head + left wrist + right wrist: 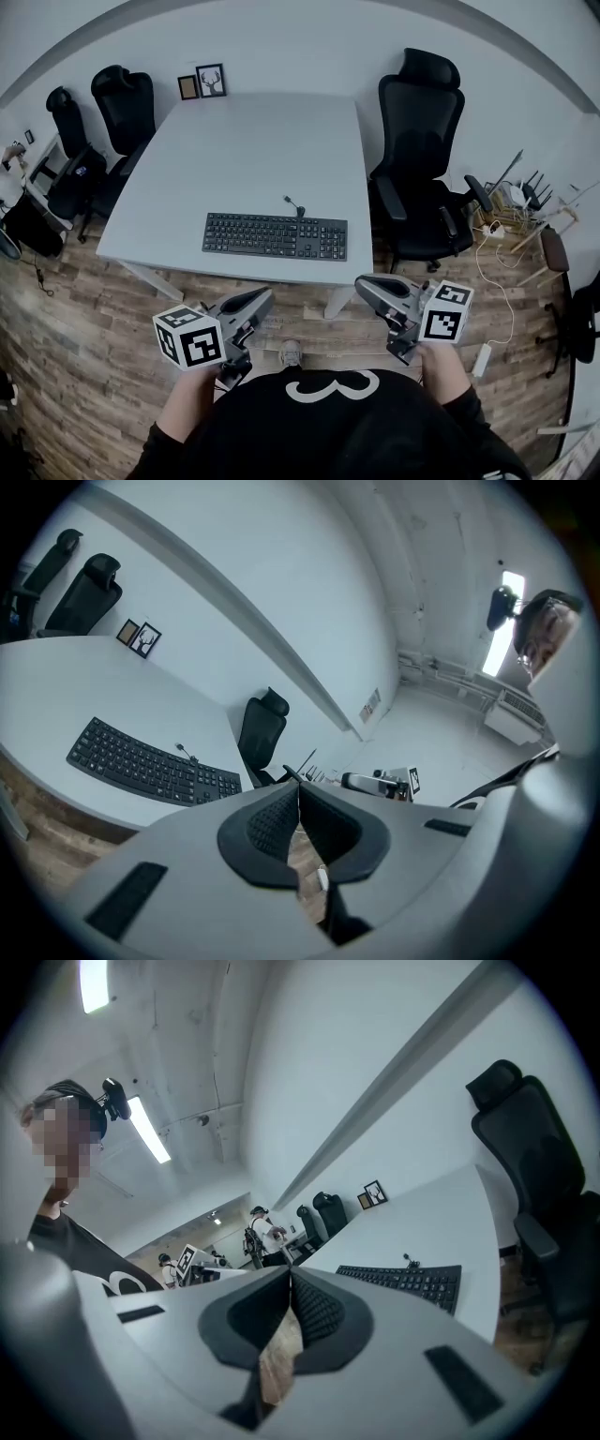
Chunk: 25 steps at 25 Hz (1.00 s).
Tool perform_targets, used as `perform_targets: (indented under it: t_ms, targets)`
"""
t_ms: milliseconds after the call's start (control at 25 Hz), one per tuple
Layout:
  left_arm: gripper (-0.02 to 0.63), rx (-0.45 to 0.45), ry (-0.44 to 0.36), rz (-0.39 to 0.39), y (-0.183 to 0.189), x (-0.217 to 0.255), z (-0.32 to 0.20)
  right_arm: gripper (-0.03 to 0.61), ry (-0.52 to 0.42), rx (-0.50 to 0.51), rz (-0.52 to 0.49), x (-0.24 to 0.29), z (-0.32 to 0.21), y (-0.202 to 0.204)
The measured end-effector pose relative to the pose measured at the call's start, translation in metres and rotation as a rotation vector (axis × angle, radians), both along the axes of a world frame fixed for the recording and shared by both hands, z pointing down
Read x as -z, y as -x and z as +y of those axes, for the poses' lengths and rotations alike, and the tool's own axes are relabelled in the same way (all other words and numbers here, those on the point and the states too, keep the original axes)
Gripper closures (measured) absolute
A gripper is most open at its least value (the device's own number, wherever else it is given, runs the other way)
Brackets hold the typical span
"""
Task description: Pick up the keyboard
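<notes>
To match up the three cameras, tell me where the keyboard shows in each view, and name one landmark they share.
Head view: keyboard at centre, along the near edge of the white table.
Left gripper view: keyboard at lower left, on the table.
Right gripper view: keyboard right of centre, low.
Shared landmark: the two picture frames against the wall at the table's far edge.

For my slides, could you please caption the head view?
Keyboard on table; left hand-held gripper and right hand-held gripper shut, short of it.
</notes>
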<state>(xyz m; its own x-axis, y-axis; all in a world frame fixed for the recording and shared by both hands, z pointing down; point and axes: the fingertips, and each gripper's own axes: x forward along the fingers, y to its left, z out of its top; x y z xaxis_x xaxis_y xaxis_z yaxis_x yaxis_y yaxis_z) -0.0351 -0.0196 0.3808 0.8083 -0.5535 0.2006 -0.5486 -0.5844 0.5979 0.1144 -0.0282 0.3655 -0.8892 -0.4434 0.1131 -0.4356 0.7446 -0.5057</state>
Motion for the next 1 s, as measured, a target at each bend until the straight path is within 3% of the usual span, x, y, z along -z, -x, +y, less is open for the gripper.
perform_targets:
  t_ms: [520,640,840,1000]
  targets:
    - [0.600,0.020,0.044,-0.073,0.058,-0.024,-0.145,0.558,0.074,-0.051,0.035,-0.024,-0.124,0.018]
    - [0.600,0.039,0.053,-0.125,0.073,-0.040,-0.167,0.495,0.080,-0.046,0.038,-0.032,-0.142,0.020]
    - [0.598,0.072,0.098,-0.144,0.099,-0.061,-0.191,0.408,0.146,-0.071,0.087,-0.063,-0.169,0.012]
    - [0.598,0.150,0.118,-0.203,0.134,-0.082,-0.216,0.393,0.213,-0.107,0.126,-0.092,-0.188,-0.003]
